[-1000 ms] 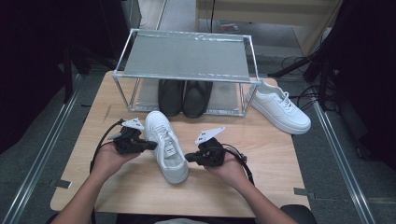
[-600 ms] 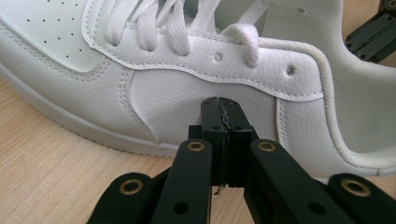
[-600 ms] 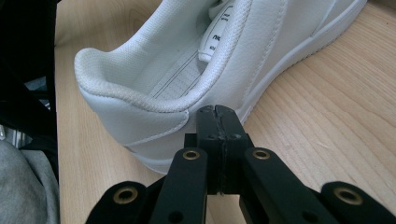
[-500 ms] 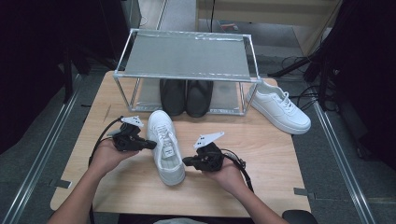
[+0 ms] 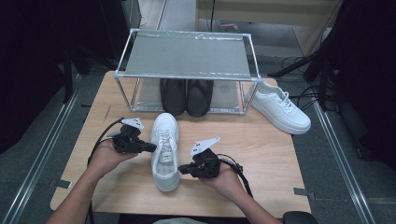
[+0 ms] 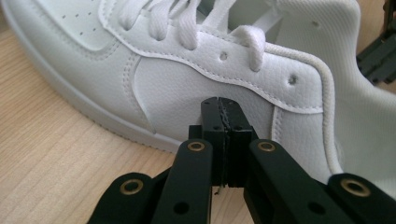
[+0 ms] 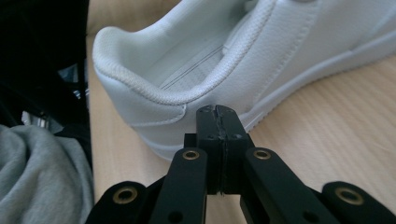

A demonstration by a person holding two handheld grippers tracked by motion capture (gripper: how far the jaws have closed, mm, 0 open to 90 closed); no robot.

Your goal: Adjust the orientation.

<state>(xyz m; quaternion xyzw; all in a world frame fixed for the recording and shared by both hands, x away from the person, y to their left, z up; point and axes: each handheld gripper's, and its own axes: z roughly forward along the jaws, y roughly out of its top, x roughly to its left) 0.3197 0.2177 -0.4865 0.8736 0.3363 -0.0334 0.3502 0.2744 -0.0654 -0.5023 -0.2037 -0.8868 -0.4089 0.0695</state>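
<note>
A white leather lace-up sneaker (image 5: 165,150) lies on its sole near the middle of the pale wooden table (image 5: 261,144), and its long axis runs from 12 o'clock, where the toe points toward the metal-framed shelf rack (image 5: 187,56), to 6 o'clock, where the heel faces the person. The left gripper (image 5: 145,147) sits at the shoe's 9 o'clock, beside the laced midsection; in the left gripper view its black fingers (image 6: 212,135) are pressed together with nothing between them, tips right at the shoe's side panel, though contact cannot be confirmed. The right gripper (image 5: 183,169) sits at about 4 o'clock of the shoe, near the heel; in the right gripper view its fingers (image 7: 210,135) are likewise closed on nothing, tips just below the padded collar. So the shoe lies between the two tools, flanked crosswise to its length, each about equally near. Judging from this, any push or squeeze would act across the narrow width. A second white sneaker (image 5: 279,106) rests at 2 o'clock, well apart, and a pair of black shoes (image 5: 187,95) stands under the rack.
</note>
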